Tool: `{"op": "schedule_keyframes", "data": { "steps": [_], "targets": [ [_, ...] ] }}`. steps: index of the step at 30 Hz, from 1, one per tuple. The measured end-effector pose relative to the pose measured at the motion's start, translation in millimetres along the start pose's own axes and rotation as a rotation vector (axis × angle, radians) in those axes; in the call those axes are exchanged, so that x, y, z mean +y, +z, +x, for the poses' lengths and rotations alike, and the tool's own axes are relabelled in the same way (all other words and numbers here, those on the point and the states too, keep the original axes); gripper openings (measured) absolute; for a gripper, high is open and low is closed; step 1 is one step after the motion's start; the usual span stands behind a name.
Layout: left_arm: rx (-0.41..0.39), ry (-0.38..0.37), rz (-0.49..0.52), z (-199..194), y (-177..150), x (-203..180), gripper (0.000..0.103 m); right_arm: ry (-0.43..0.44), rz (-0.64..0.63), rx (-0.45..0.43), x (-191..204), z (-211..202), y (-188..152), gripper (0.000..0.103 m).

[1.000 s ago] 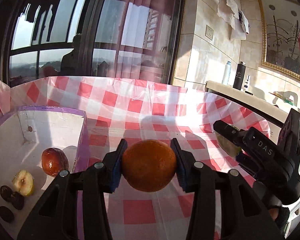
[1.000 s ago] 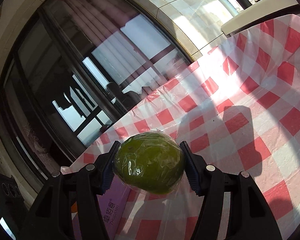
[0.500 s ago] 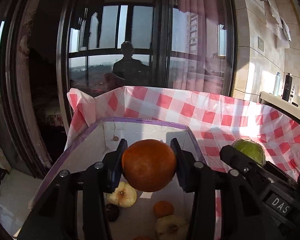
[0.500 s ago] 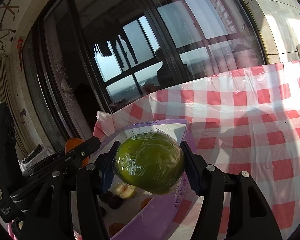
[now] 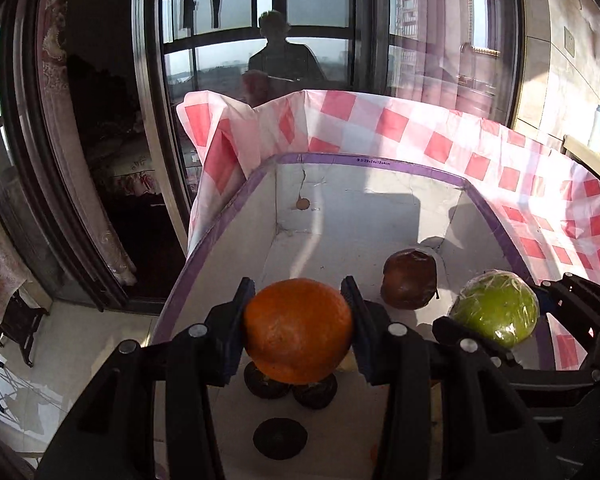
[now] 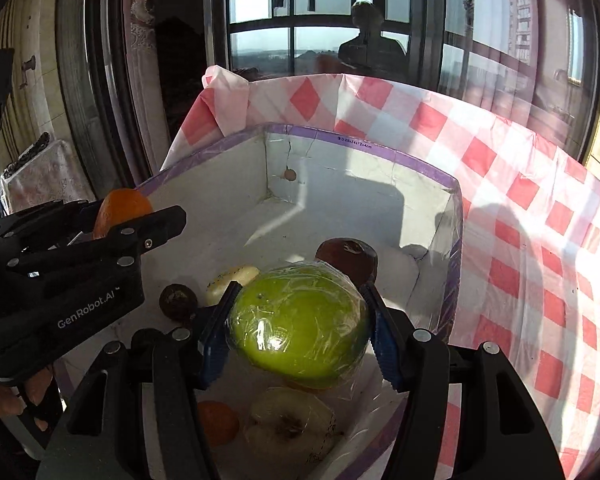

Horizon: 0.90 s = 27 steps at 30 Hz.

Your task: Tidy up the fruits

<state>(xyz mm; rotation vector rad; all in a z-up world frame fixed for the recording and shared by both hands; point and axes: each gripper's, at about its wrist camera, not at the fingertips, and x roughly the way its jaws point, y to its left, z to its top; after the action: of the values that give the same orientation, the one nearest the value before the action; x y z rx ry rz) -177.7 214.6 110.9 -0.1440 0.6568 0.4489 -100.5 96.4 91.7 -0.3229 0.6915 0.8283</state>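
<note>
Both grippers are loaded right now. The left gripper [image 5: 298,330] has its jaws clamped on an orange [image 5: 298,330], pads pressed into either side of it, held up above the open box [image 5: 364,159]. The right gripper [image 6: 296,320] has its jaws squeezed around a green fruit wrapped in cling film [image 6: 298,320], also up over the box, just to the right of the left jaws.

Down on the white floor of the box, past the right jaws, sits a dark reddish-brown fruit [image 6: 348,260]. Directly under them there's a cut apple half [image 6: 290,426] face up and a small orange fruit [image 6: 218,422] beside it. Another pale apple piece [image 6: 230,280] and a dark round fruit [image 6: 178,300] lie off to the left of the jaws. The box sits on a worktop covered in red-and-white checked cloth [image 6: 540,260].
</note>
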Motion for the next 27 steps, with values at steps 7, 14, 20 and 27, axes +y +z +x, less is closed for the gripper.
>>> {"op": "schedule_keyframes", "data": {
  "steps": [7,14,20,27],
  "targets": [
    [0.188,-0.07,0.073,25.5,3.6,-10.5,0.046,-0.06,-0.135,0.18,13.3,26.2,-3.3,0.06],
    [0.244,-0.069,0.092,37.1,6.4,-15.6,0.05,-0.088,-0.182,0.217,18.3,29.1,-7.2,0.06],
    [0.247,-0.075,0.092,36.2,6.9,-16.0,0.055,-0.081,-0.186,0.217,20.4,29.5,-5.3,0.06],
    [0.244,-0.064,0.095,35.0,7.9,-16.2,0.064,-0.058,-0.17,0.215,18.6,29.1,-3.2,0.063]
  ]
}}
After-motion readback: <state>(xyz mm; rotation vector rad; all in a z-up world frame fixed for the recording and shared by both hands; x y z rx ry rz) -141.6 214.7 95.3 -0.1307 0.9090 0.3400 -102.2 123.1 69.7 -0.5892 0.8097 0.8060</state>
